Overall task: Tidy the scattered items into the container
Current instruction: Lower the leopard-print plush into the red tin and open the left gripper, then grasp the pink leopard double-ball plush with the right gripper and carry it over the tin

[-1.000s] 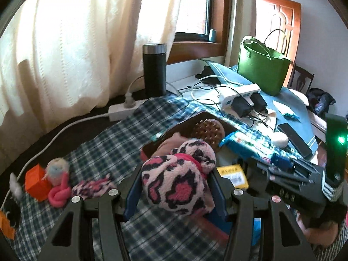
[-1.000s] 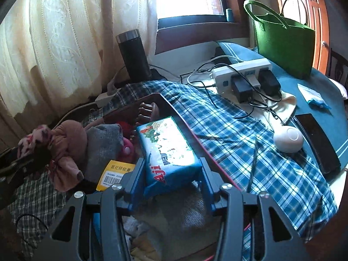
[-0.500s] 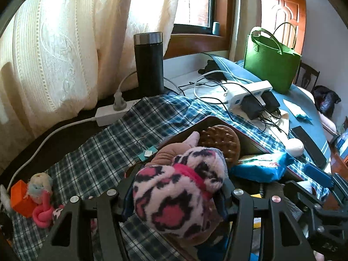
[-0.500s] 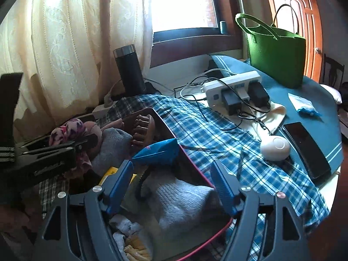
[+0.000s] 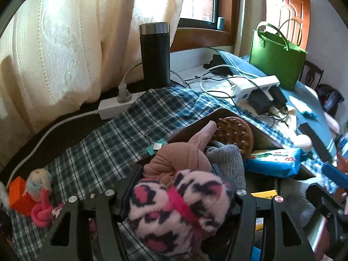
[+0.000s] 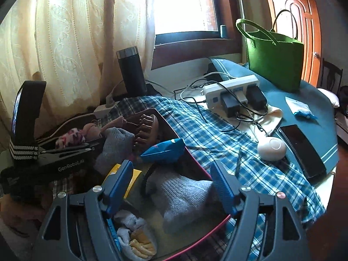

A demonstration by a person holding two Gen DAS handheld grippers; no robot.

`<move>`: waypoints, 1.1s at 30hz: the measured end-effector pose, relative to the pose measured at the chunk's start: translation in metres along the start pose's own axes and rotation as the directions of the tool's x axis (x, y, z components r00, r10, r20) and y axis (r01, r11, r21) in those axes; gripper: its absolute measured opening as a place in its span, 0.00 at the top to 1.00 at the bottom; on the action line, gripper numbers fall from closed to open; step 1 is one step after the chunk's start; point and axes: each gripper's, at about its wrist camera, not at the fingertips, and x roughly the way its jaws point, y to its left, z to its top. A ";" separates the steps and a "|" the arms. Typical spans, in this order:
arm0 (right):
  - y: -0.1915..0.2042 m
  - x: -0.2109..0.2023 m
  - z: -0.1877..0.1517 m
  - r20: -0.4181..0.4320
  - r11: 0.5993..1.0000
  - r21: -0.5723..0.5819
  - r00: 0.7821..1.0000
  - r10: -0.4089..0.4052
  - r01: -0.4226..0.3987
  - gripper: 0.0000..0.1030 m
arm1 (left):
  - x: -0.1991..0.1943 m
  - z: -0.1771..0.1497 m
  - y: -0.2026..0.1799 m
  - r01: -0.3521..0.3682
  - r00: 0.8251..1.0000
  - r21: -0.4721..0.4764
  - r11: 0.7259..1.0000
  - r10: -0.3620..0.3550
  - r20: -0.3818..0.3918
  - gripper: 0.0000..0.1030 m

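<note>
My left gripper (image 5: pixel 180 187) holds a fluffy pink leopard-print bundle (image 5: pixel 180 208) over the near left end of the dark, red-rimmed container (image 6: pixel 217 223). Its jaws are opening, but the bundle still fills the gap and touches both pads. Just beyond it lie a knotted pinkish-brown cloth (image 5: pixel 180 158), a grey sock (image 5: pixel 226 158) and a brown bristle brush (image 5: pixel 235 134). My right gripper (image 6: pixel 171 174) stands open and empty above grey socks (image 6: pixel 184 200) in the container. The blue packet (image 6: pixel 165 150) lies ahead of its fingertips. On the checked cloth at far left stay an orange block (image 5: pixel 18 193), a fuzzy ball (image 5: pixel 40 179) and a pink knot (image 5: pixel 41 214).
A black flask (image 5: pixel 154 52) and a white power strip (image 5: pixel 113 106) stand behind the container by the curtain. To the right are a charger strip with cables (image 6: pixel 232 87), a green bag (image 6: pixel 274 61), a white round device (image 6: pixel 271 149) and a dark phone (image 6: pixel 302 150).
My left gripper carried the leopard bundle rightward and down over the container. My right gripper opened and let go of the blue packet, which now rests in the container.
</note>
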 end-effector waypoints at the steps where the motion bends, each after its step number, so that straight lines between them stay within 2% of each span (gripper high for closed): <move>1: 0.001 -0.001 0.000 0.000 1.000 -0.002 1.000 -0.001 0.001 0.25 | -0.003 0.000 0.001 0.007 1.000 -0.003 1.000 -0.007 0.004 0.39; 12: 0.012 -0.014 -0.002 0.008 1.000 -0.013 1.000 -0.001 0.001 0.25 | -0.048 0.004 0.002 0.053 0.995 -0.006 0.999 -0.052 0.084 0.38; 19: 0.015 -0.021 -0.002 0.013 1.000 -0.002 1.000 0.004 -0.004 0.25 | -0.071 0.002 0.034 0.025 0.994 -0.074 0.997 -0.017 0.107 0.38; 28: 0.046 -0.024 -0.008 0.004 0.995 -0.040 0.996 0.094 -0.094 0.25 | -0.090 -0.023 0.093 -0.032 0.996 -0.147 0.989 0.045 0.083 0.38; 33: 0.079 -0.024 -0.014 -0.015 0.979 -0.080 0.982 0.188 -0.189 0.25 | -0.088 -0.043 0.122 -0.051 0.997 -0.202 0.978 0.061 0.044 0.38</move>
